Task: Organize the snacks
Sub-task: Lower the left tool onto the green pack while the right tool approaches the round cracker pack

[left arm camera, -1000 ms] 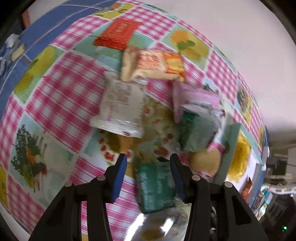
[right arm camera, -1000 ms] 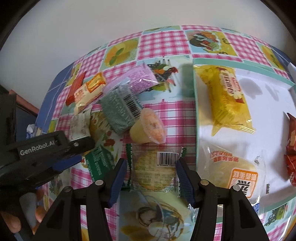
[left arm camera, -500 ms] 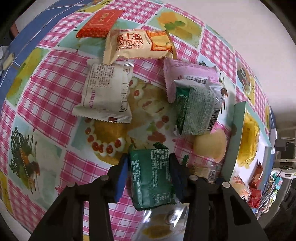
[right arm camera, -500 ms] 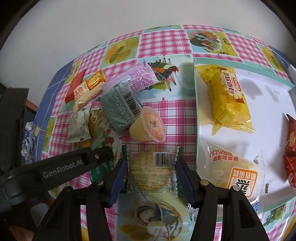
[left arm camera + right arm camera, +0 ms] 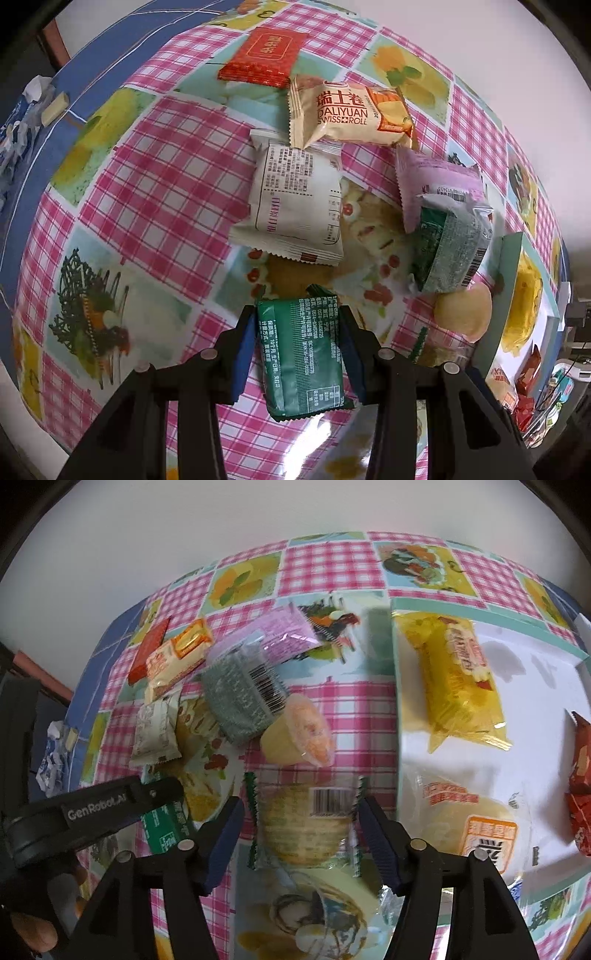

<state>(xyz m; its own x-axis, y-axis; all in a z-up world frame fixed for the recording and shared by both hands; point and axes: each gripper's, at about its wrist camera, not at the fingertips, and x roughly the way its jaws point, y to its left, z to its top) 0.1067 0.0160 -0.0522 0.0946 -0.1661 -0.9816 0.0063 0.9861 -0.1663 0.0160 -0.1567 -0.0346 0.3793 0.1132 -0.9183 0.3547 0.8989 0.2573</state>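
**Both claws sitting over snack packets beside the tray**

The left gripper (image 5: 298,334) is clamping narrow on a dark green packet (image 5: 301,354), its blue pads pressing both long sides; the packet is sitting at 6 o'clock in the left wrist view, over the checked tablecloth (image 5: 155,192). At 12 o'clock from it, a cream packet (image 5: 295,206) is lying flat, with a Swiss roll packet (image 5: 347,114) overlapping its top edge and a red packet (image 5: 264,55) beyond that. At 2 o'clock a grey-green packet (image 5: 448,251) is leaning on a pink packet (image 5: 436,184), with a jelly cup (image 5: 463,314) just beside it.

The right gripper (image 5: 301,823) is standing wide around a clear cracker packet (image 5: 306,823), its fingers apart from the wrapper edges. At 3 o'clock the white tray (image 5: 535,672) is holding a yellow packet (image 5: 456,679) and a bun packet (image 5: 469,819).
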